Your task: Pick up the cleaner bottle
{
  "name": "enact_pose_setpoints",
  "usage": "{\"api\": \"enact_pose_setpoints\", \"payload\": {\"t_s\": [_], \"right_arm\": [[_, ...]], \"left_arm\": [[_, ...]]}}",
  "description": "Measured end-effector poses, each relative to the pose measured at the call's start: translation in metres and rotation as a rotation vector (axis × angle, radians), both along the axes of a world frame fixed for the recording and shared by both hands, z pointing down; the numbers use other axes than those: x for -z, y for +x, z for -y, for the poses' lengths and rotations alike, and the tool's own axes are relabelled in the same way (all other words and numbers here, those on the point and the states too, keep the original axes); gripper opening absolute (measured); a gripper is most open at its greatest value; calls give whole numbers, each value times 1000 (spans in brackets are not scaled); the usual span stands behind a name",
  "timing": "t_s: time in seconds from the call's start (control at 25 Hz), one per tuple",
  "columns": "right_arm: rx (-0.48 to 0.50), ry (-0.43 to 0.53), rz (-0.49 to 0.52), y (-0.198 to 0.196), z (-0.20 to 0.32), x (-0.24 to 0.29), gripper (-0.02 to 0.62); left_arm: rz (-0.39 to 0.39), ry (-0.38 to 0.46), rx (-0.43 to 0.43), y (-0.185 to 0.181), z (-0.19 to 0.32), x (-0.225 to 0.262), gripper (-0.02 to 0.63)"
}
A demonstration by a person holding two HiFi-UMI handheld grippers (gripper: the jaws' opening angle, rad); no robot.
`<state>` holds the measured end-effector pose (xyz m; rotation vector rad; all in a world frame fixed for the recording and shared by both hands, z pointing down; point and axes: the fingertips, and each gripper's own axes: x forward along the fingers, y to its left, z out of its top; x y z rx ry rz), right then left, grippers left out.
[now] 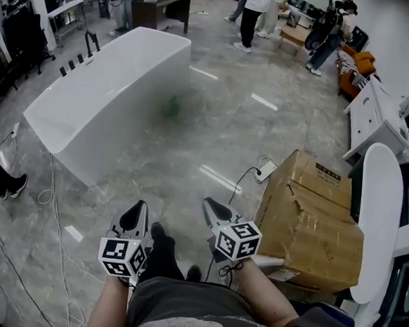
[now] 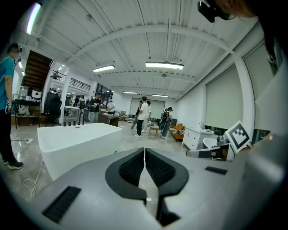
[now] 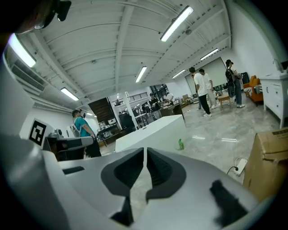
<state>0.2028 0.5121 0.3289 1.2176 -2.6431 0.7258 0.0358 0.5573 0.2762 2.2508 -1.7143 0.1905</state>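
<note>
The cleaner bottle [image 3: 181, 144] stands on the floor [image 1: 220, 139] far ahead, just beside the right wall of the white bathtub [image 1: 104, 95]. The left gripper [image 1: 142, 205] and right gripper [image 1: 207, 202] keep fingers [image 2: 131, 168] clenched on nothing, well apart from it. The bottle is probably light, smooth plastic; grasp the body at mid-height.

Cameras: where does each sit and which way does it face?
Head view: on the person's head, looking steeply down at bathtub and cleaner bottle; shows forearms, left gripper, right gripper.
Left gripper view: on the left gripper, looking along its shut jaws toward the bathtub.
Right gripper view: on the right gripper, along its shut jaws toward bathtub and bottle.
Shared: all see the bathtub; head and right gripper views share the bottle.
</note>
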Motion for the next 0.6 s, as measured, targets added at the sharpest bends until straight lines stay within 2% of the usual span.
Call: {"api": "enact_pose_setpoints", "payload": {"t_s": [0.28, 0.6], "right_arm": [[-93, 0, -56, 10, 65, -3, 34], [-146, 3, -97, -35, 168, -6, 34]], "left_arm": [[-25, -8, -37, -23, 68, -15, 18], [-41, -28, -128, -54, 179, -26, 18]]}}
